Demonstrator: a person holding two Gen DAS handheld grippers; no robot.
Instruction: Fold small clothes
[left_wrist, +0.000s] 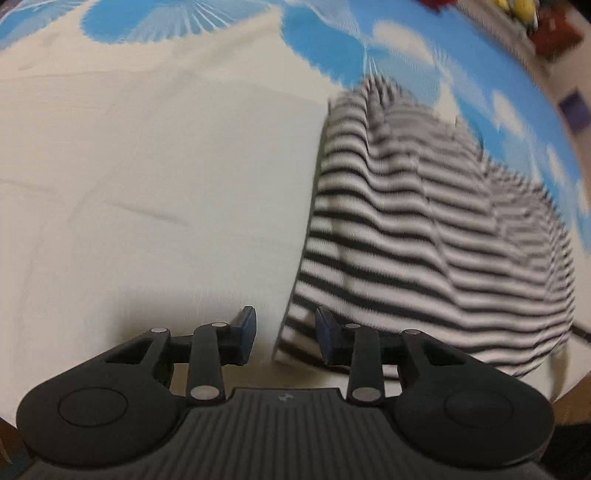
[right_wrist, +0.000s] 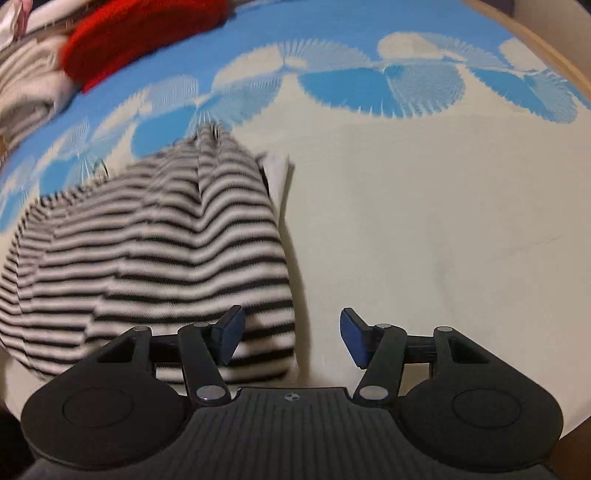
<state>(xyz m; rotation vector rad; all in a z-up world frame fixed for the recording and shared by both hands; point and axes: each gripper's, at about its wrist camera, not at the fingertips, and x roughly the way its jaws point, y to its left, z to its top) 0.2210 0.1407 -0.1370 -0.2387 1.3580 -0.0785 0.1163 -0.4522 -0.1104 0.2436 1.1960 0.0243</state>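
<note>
A black-and-white striped garment (left_wrist: 424, 229) lies folded on a cream cloth with a blue flower pattern (left_wrist: 147, 166). In the left wrist view it fills the right half; my left gripper (left_wrist: 286, 334) is open and empty, its jaws astride the garment's near left corner. In the right wrist view the garment (right_wrist: 155, 243) fills the left half. My right gripper (right_wrist: 291, 339) is open and empty at the garment's near right corner, its left finger (right_wrist: 231, 338) over the striped fabric. Both views are blurred.
A red knitted item (right_wrist: 140, 33) and a pile of pale clothes (right_wrist: 29, 88) lie at the far left in the right wrist view. A wooden edge (right_wrist: 546, 44) borders the cloth at the far right. Blurred red and yellow things (left_wrist: 528, 18) sit far right in the left view.
</note>
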